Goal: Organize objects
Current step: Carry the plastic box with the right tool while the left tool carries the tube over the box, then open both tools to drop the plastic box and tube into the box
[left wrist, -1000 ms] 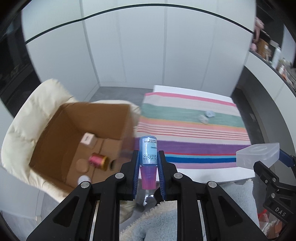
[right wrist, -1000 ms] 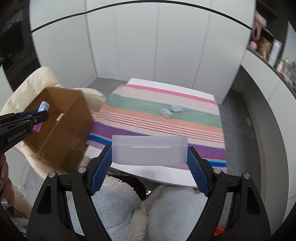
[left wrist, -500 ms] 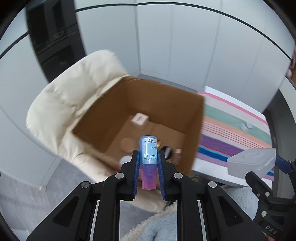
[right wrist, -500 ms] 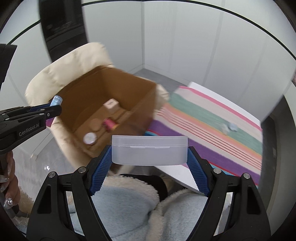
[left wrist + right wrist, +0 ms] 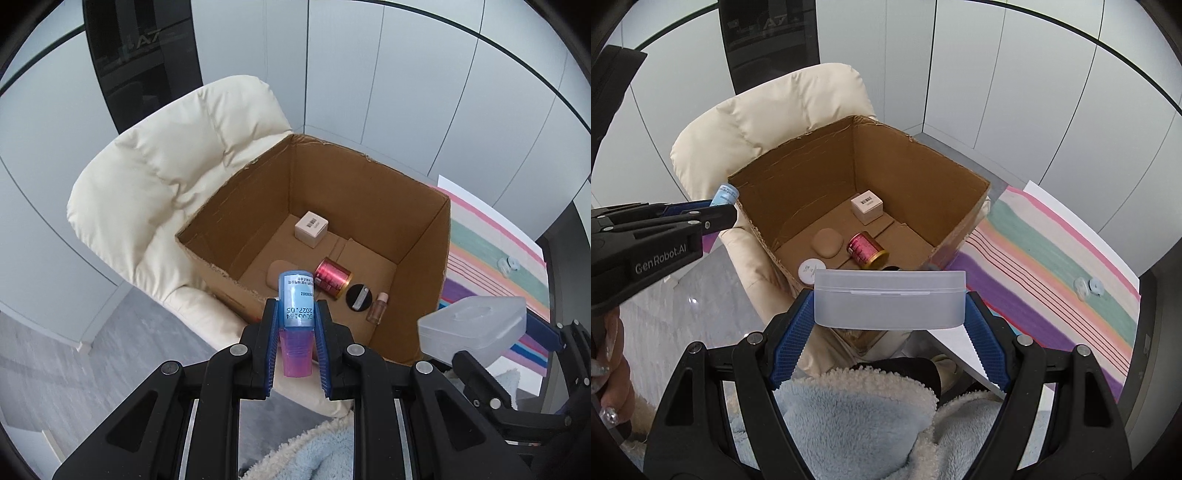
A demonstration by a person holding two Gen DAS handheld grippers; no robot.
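My left gripper is shut on a blue and pink bottle and holds it above the near edge of an open cardboard box. My right gripper is shut on a translucent plastic case, in front of the same box. Inside the box lie a white cube, a red can, a black round lid, a small pink bottle and a tan pad. The left gripper also shows in the right wrist view.
The box stands on a cream padded armchair. A table with a striped cloth is to the right, with two small pale objects on it. My light blue fleece sleeve is below.
Both grippers swung left from the striped table toward the box on the armchair. The box interior is now in full view. Both grips are unchanged.
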